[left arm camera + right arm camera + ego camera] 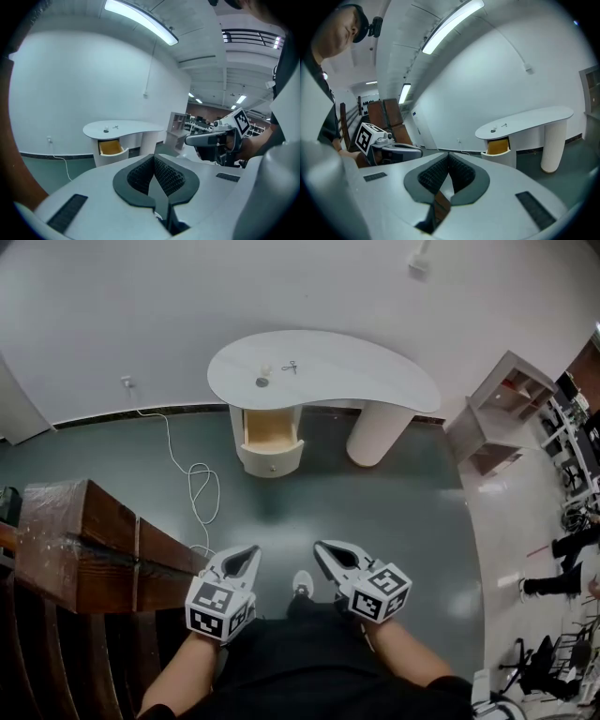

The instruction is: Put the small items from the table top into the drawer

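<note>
The white curved table (375,381) stands against the wall, well apart from the person across the grey floor (394,512). Its drawer (273,448) is pulled open under the left end, and its wooden inside looks bare. The left gripper (249,552) and the right gripper (325,549) are held low in front of the body, each with its jaws pressed together on nothing. The small items (263,381), too tiny to identify, lie on the table top just above the drawer. Judging by this, nothing has been put away yet and every item remains to be moved.
</note>
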The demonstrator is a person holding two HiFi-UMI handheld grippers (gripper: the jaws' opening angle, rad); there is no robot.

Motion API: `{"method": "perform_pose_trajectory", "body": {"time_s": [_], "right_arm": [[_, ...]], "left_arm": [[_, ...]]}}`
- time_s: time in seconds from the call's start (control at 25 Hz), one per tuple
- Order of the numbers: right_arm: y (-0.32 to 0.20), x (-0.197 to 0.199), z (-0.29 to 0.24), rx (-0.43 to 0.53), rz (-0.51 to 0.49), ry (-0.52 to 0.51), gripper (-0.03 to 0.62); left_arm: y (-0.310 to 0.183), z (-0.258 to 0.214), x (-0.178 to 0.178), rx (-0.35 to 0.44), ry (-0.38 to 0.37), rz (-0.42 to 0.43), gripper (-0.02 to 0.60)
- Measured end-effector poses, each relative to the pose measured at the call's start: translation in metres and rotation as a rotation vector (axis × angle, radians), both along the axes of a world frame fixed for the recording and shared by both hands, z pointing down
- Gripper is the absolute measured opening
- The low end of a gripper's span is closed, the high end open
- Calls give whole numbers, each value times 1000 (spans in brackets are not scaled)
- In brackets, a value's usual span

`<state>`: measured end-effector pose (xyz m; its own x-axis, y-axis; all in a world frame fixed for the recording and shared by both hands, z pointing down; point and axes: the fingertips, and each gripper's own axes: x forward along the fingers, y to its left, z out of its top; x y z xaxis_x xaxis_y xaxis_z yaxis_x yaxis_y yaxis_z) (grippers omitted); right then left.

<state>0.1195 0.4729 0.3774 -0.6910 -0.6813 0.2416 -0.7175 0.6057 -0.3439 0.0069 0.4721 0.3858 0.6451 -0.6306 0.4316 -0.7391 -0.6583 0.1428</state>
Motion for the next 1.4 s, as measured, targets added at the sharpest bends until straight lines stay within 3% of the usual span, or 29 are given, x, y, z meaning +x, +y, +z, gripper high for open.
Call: {"method": "perform_pose_trajectory", "body": {"time_s": [0.4,0.88,1.4], "right_arm": [[-107,47,-23,39,-43,1,-2],[-177,86,-7,36,-95,-19,-2],[-235,82,9,12,-114,-26,-2]], "left_arm": [[-99,-21,42,33,14,-74,15],[-168,-13,80,37,-9,-132,15],[-226,4,75,1,-30,-128,15]]}}
